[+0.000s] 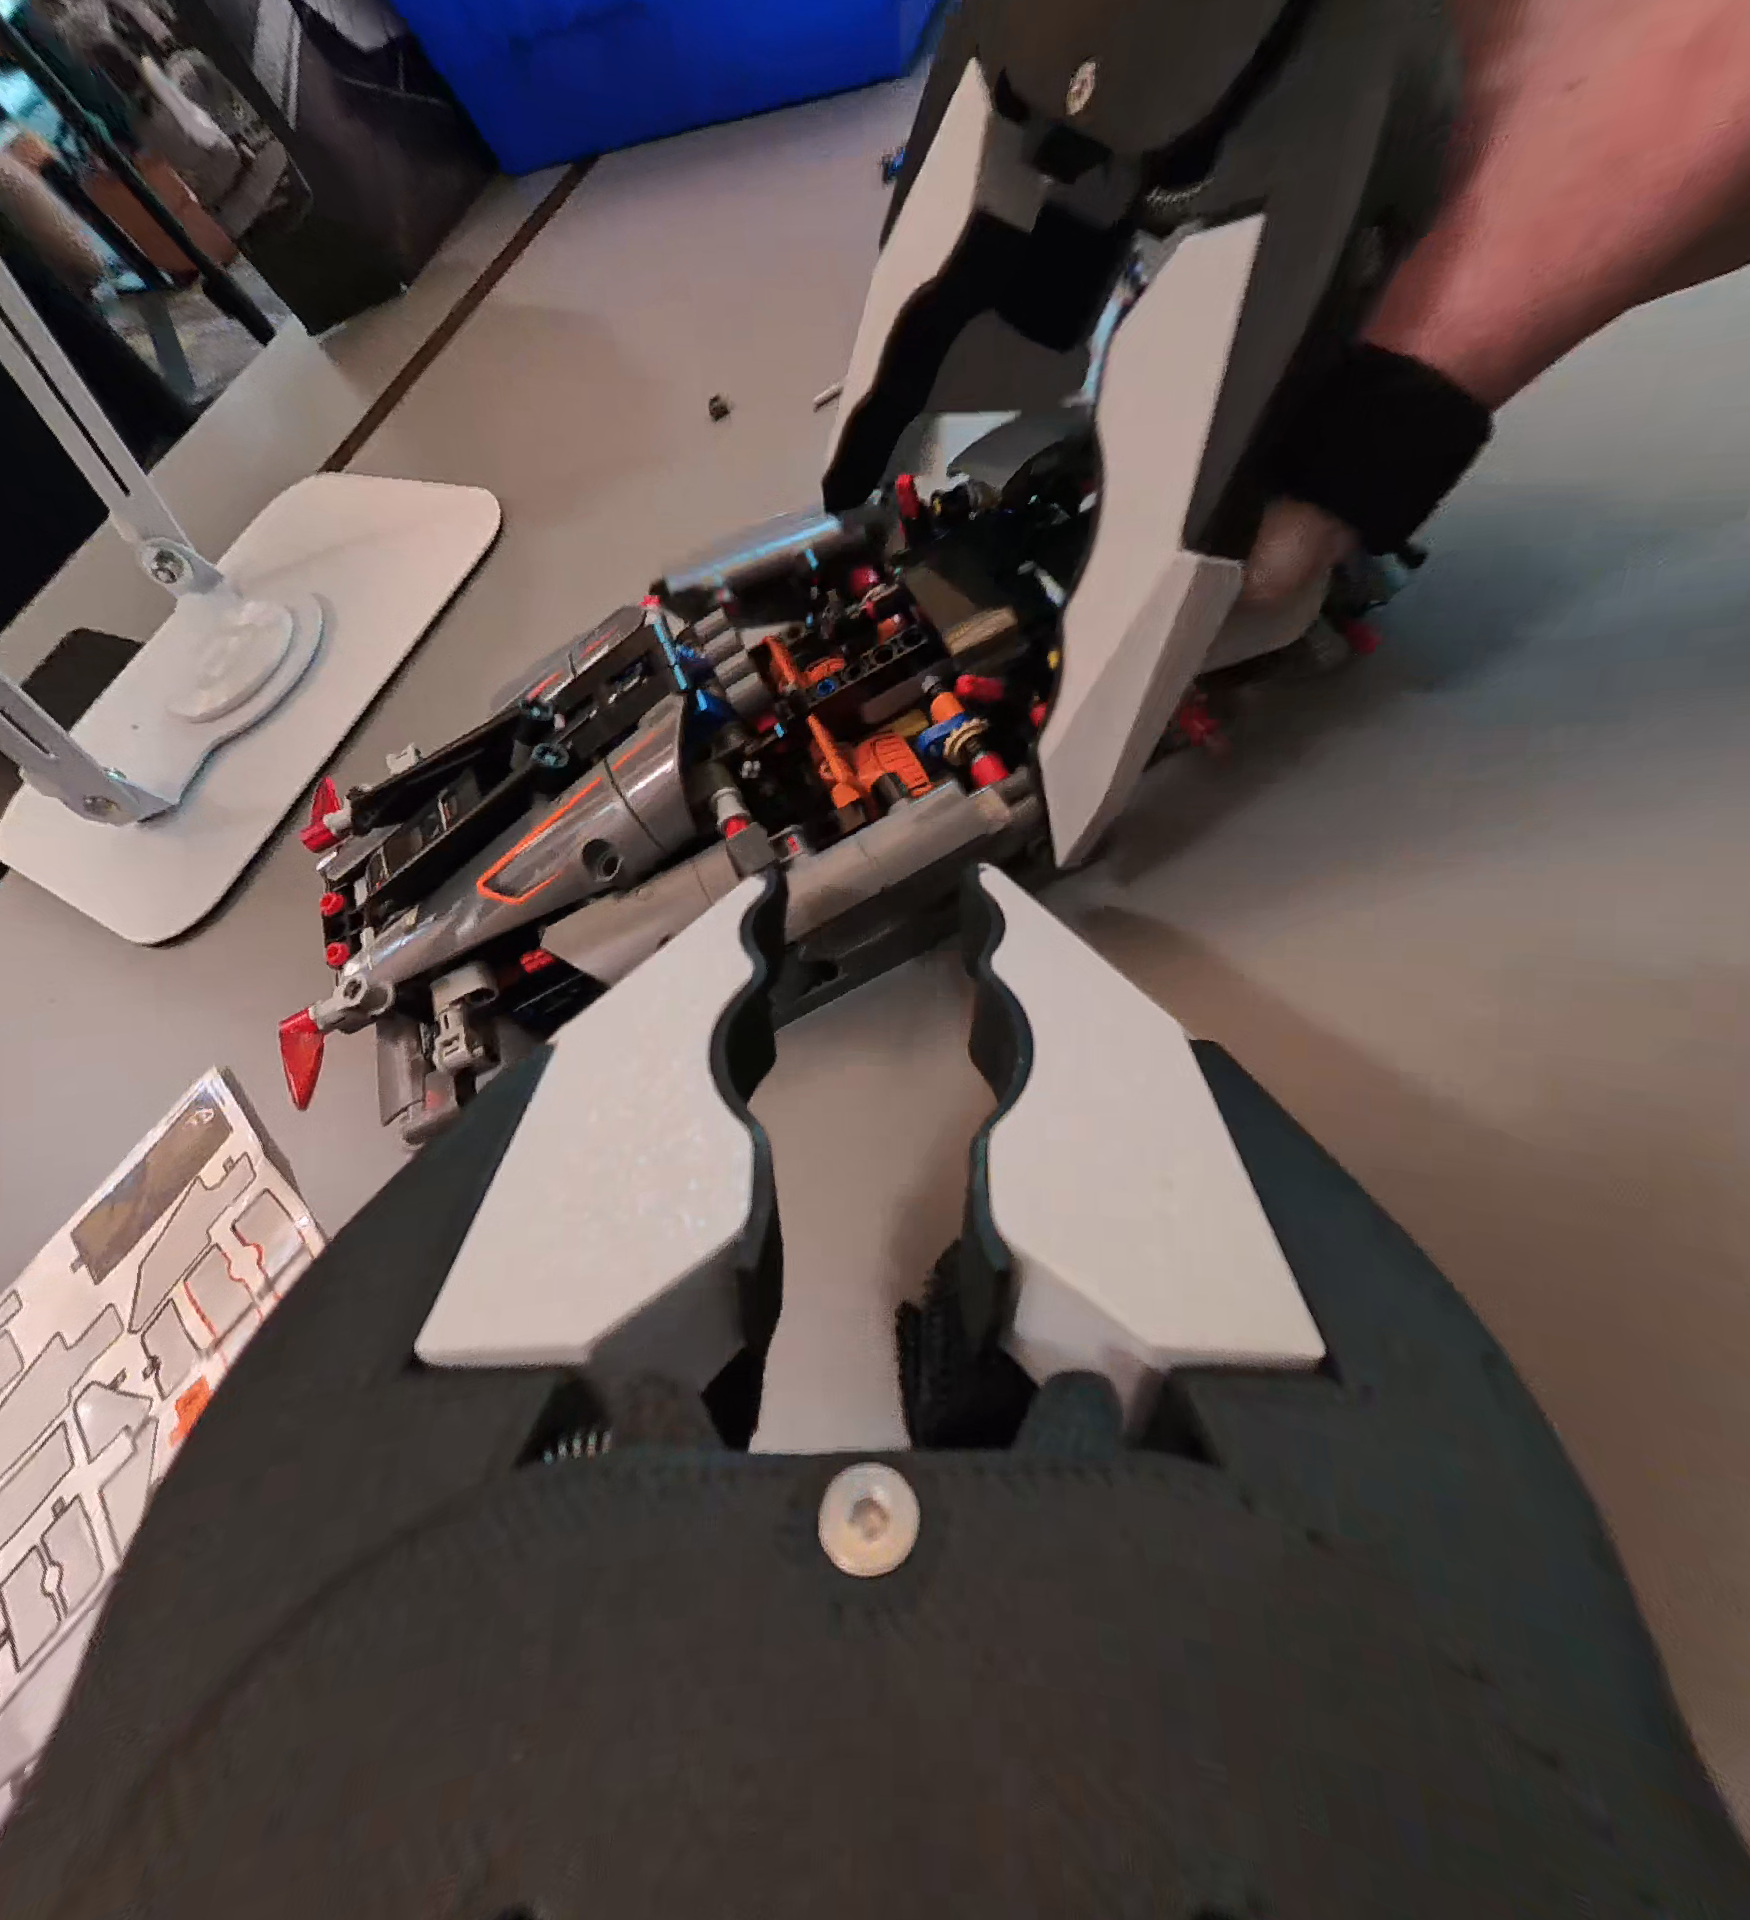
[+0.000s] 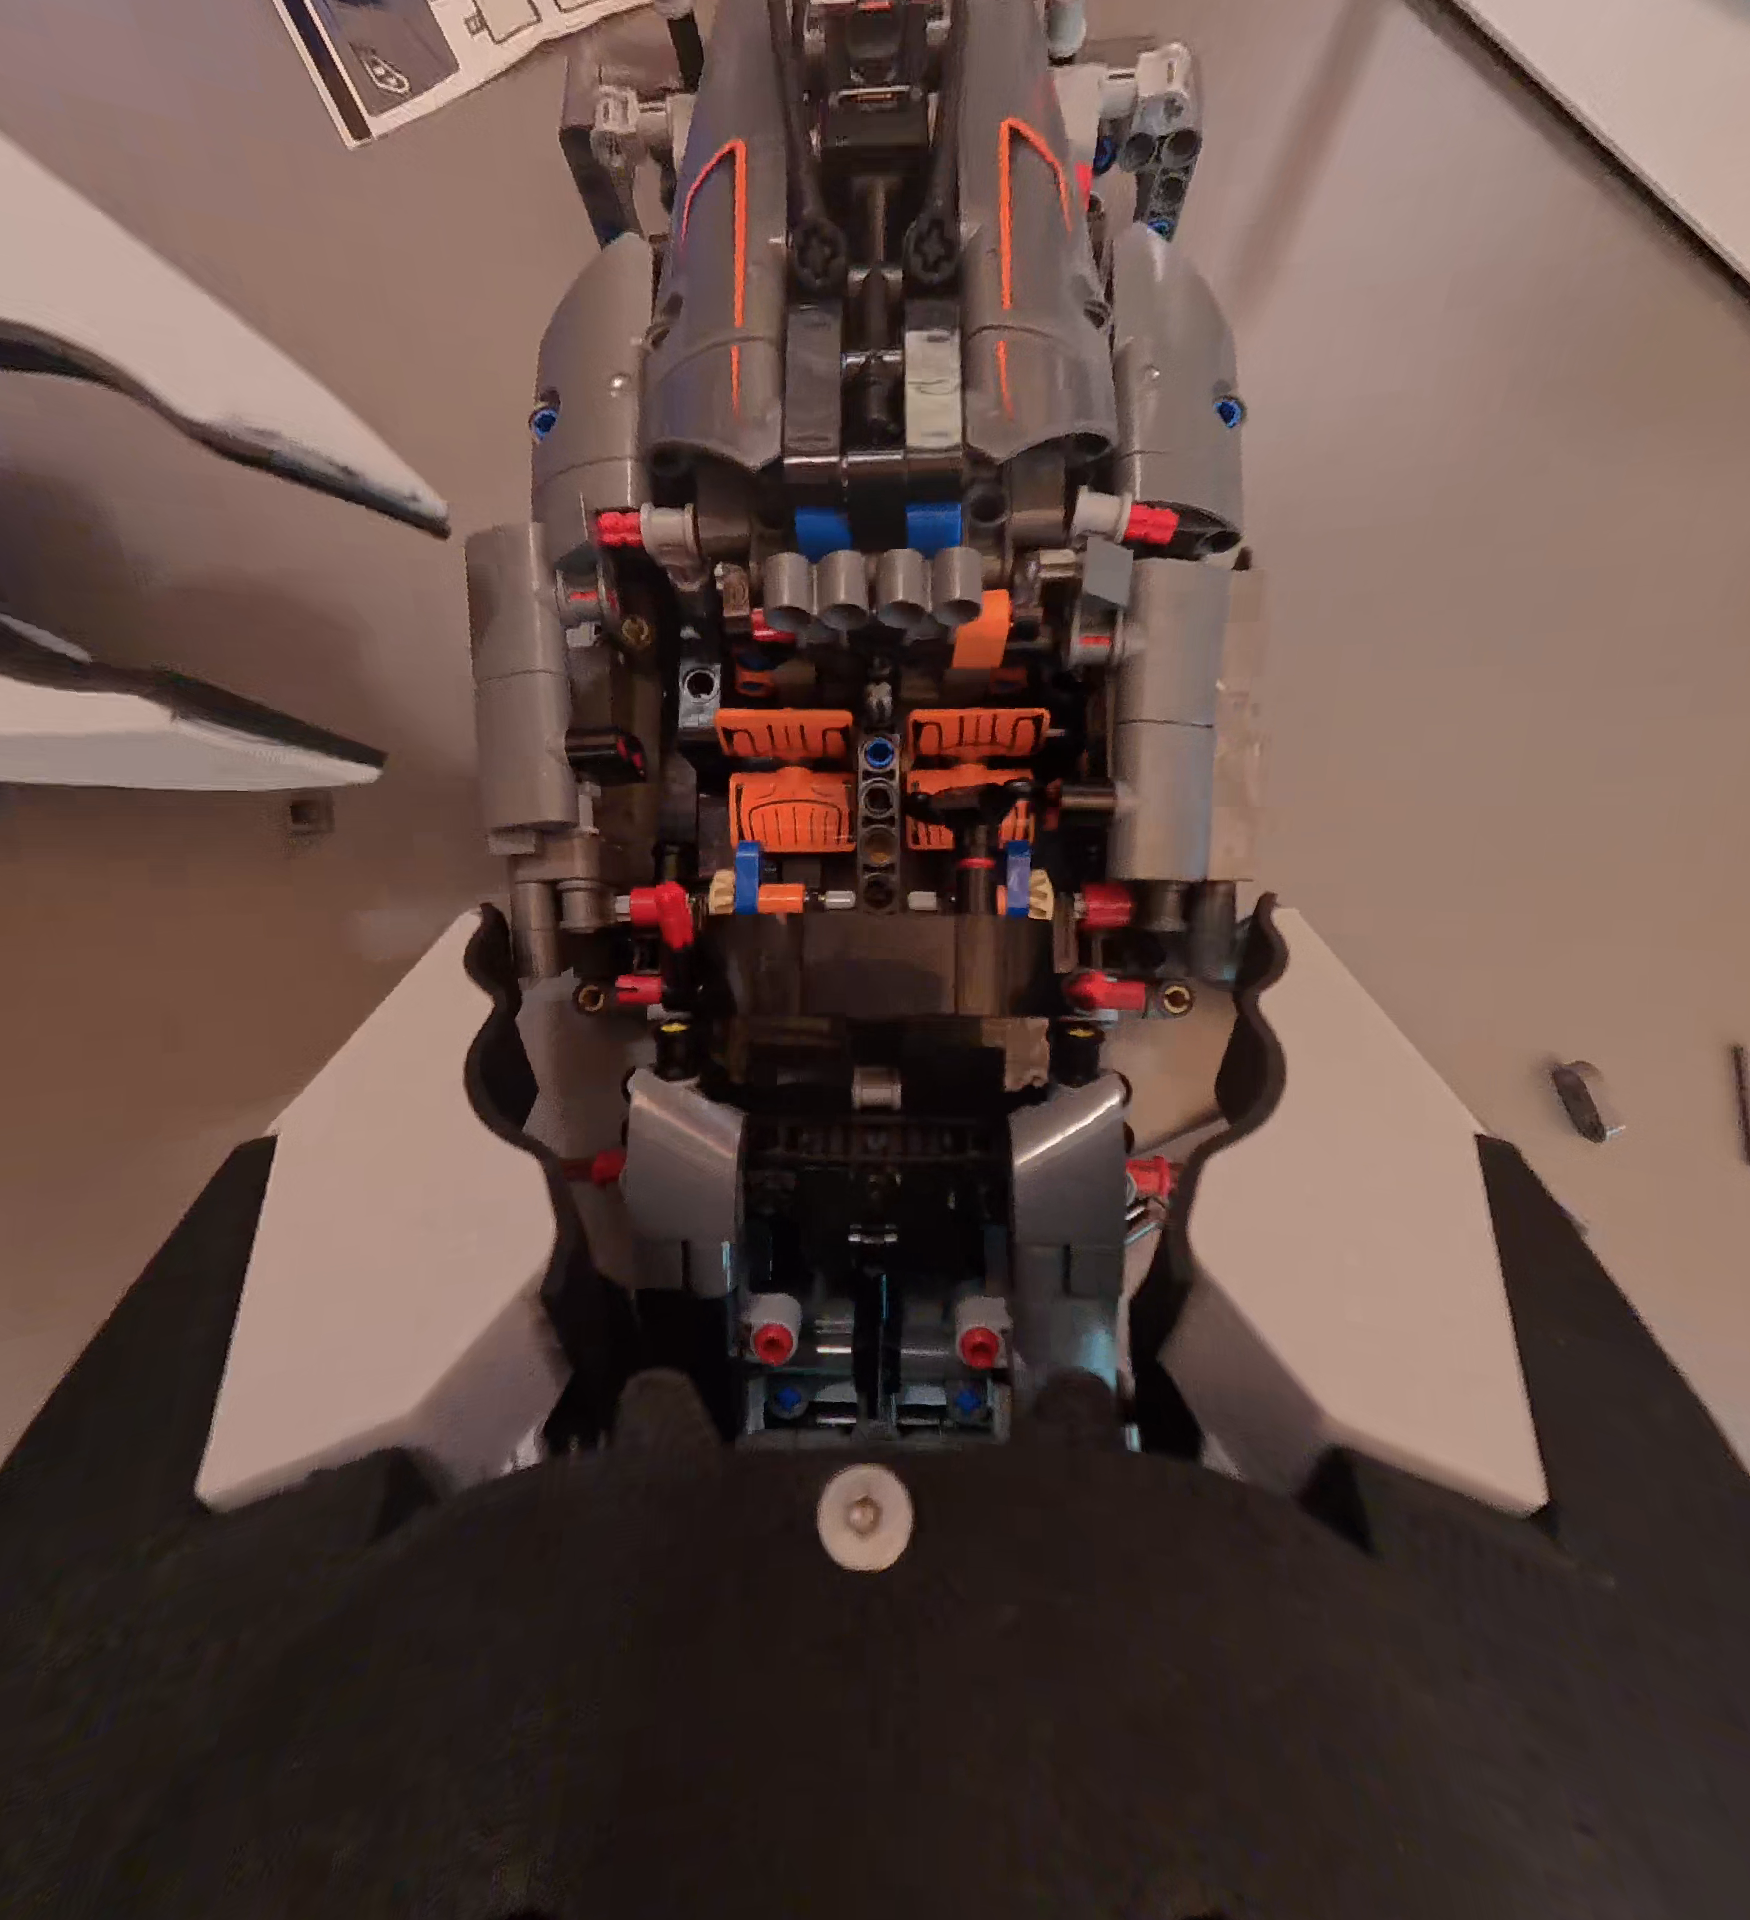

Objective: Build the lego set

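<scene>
A grey and black lego car [image 1: 601, 821] with orange seats and red pins lies on the grey table [image 1: 1473, 1039]. My right gripper [image 2: 876, 935] straddles one end of the car [image 2: 881, 436], with its fingers [image 2: 372, 1143] pressed against both sides, shut on it. It also shows in the left wrist view [image 1: 954, 665], held by a hand. My left gripper [image 1: 876, 904] is open and empty, its fingertips right at the car's near side beam. It shows blurred in the right wrist view [image 2: 403, 634], left of the car.
A white stand base [image 1: 247, 675] sits left of the car, a sticker sheet [image 1: 71, 1403] lies at the near left, and a blue bin [image 1: 642, 62] is at the back. Small loose parts [image 2: 1583, 1101] lie right of the car. A booklet [image 2: 403, 62] lies beyond it.
</scene>
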Action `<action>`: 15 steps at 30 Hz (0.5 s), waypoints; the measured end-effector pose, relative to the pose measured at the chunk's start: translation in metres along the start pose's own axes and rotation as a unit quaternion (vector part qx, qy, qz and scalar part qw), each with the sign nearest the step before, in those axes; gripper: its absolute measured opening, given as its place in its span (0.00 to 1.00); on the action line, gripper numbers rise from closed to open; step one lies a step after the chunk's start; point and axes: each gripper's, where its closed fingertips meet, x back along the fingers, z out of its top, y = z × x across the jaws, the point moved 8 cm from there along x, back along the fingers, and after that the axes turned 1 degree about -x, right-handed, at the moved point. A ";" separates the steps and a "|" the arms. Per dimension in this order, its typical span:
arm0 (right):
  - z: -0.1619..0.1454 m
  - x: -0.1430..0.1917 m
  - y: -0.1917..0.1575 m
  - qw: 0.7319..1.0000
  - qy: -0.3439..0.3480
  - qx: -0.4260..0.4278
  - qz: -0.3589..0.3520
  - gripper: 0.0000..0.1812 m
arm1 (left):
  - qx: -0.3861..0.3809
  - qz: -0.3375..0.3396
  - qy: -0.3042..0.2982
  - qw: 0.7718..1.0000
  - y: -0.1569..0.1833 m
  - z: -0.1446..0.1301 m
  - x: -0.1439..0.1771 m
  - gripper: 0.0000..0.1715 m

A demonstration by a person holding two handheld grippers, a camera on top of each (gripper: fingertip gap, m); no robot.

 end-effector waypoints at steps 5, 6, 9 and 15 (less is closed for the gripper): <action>-0.001 0.010 0.006 0.998 0.025 -0.001 0.062 0.71 | 0.004 -0.010 0.005 1.000 0.017 0.010 0.004 0.13; -0.001 0.014 0.008 0.996 0.036 0.000 0.080 0.71 | 0.014 -0.009 -0.001 1.000 0.021 0.010 0.003 0.10; 0.000 0.017 0.019 0.993 0.039 0.004 0.107 0.70 | 0.042 -0.031 -0.014 0.999 0.033 0.011 -0.002 0.07; 0.000 0.018 0.030 0.984 0.056 -0.003 0.168 0.60 | 0.069 -0.025 -0.050 0.996 0.041 0.003 -0.019 0.04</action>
